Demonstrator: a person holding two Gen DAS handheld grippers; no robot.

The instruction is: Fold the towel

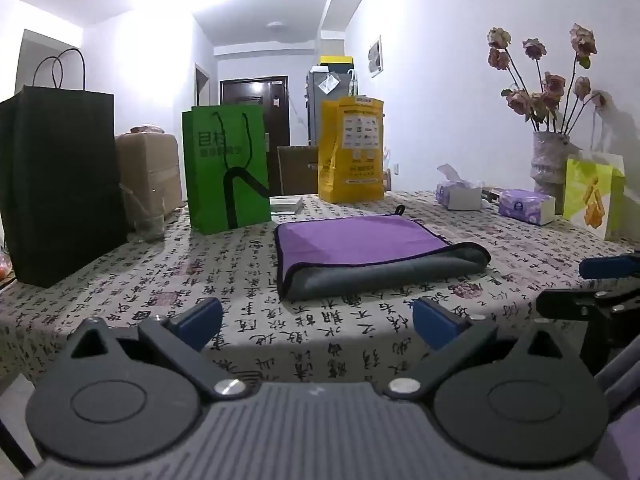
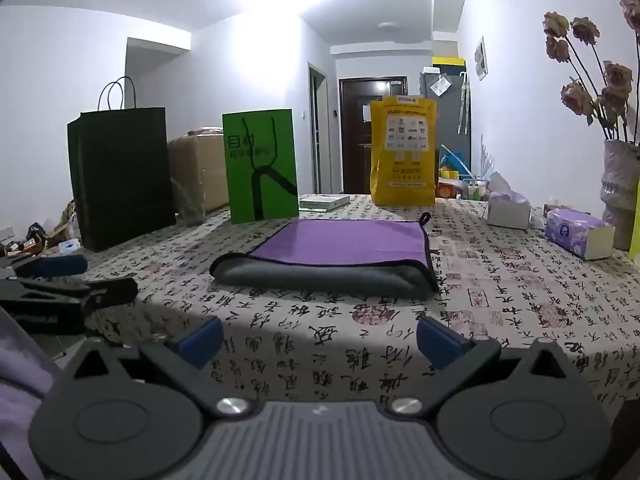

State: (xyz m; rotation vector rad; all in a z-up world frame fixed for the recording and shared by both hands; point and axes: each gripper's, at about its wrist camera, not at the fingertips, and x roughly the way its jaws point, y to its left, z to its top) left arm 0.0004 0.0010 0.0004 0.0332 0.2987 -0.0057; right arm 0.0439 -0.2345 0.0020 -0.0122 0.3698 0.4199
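A purple towel (image 1: pixel 360 244) with a grey underside lies folded on the patterned tablecloth (image 1: pixel 224 264); its rolled grey fold faces me. It also shows in the right wrist view (image 2: pixel 340 246). My left gripper (image 1: pixel 318 324) is open and empty, near the table's front edge, short of the towel. My right gripper (image 2: pixel 320 340) is open and empty, also short of the towel. Each gripper shows at the edge of the other's view: the right one (image 1: pixel 600 280), the left one (image 2: pixel 60 280).
Behind the towel stand a black bag (image 1: pixel 60 184), a green bag (image 1: pixel 226 164) and a yellow bag (image 1: pixel 350 150). Tissue packs (image 1: pixel 526 206) and a vase of dried flowers (image 1: pixel 550 160) sit at the right. A drinking glass (image 1: pixel 146 216) stands at the left.
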